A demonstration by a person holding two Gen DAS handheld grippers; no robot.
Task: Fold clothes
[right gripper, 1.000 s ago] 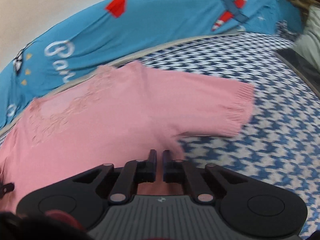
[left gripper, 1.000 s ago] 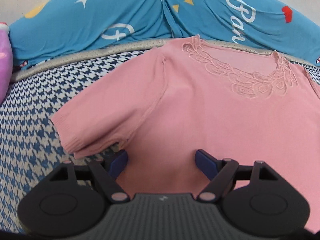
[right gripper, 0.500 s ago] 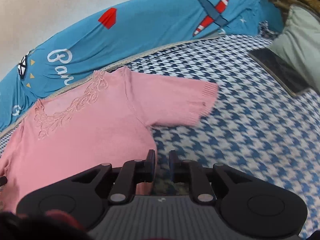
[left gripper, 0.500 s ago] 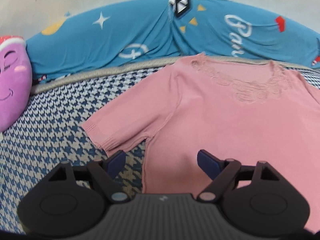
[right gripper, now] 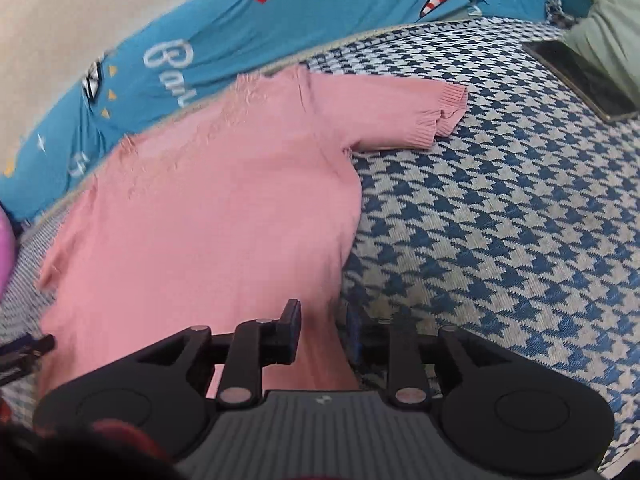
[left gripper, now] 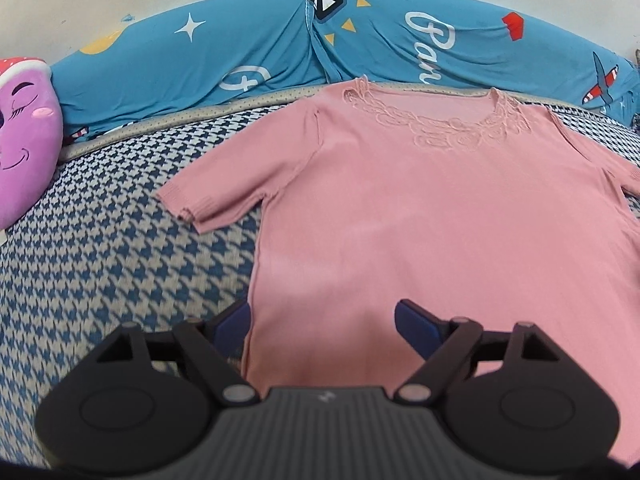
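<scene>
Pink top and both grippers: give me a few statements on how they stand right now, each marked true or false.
1. The pink top lies spread flat, unfolded. True.
2. The left gripper has its jaws shut. False: they stand wide open over the top's lower edge.
3. The right gripper has its jaws apart at the top's side edge. True.
4. A purple plush lies on the top. False: it sits apart, on the houndstooth cover.

The black two-finger left gripper (left gripper: 322,320) is gaping wide; the black two-finger right gripper (right gripper: 320,330) is standing partly parted.
</scene>
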